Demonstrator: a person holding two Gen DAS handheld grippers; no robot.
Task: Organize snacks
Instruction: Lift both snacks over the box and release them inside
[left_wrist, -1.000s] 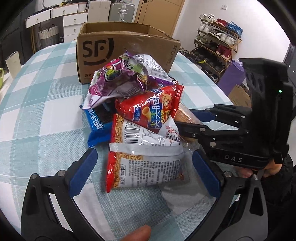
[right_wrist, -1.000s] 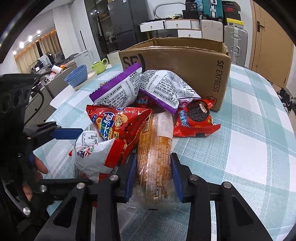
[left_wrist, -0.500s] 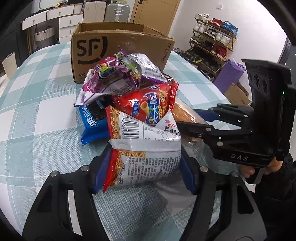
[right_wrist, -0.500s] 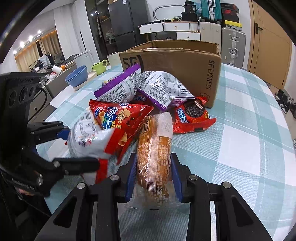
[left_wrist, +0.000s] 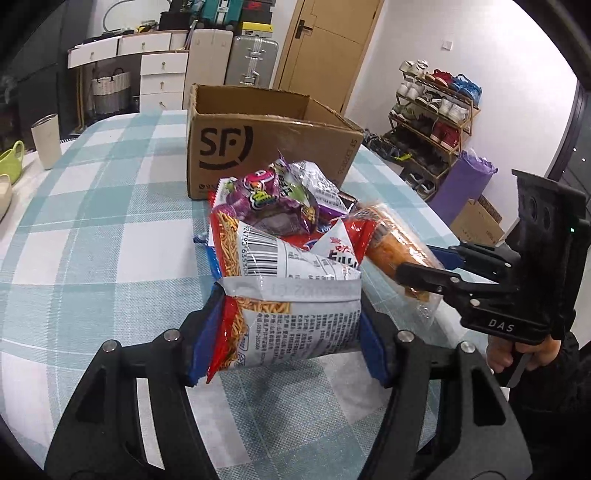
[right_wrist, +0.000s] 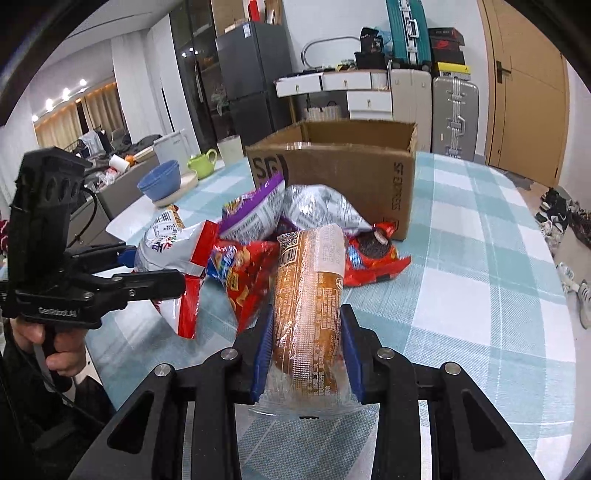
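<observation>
Two packets are gripped above the teal-and-white checked tabletop (left_wrist: 92, 229). Far back stands the open brown cardboard box (left_wrist: 266, 147), with the heap of crinkly snack bags (right_wrist: 295, 221) just in front. Left gripper (left_wrist: 288, 332): its fingers have just closed, clamped on the red-and-white noodle-snack bag (left_wrist: 295, 302). Right gripper (right_wrist: 306, 354), fingers pinched tight on the clear-wrapped orange-brown bread roll (right_wrist: 310, 295).
</observation>
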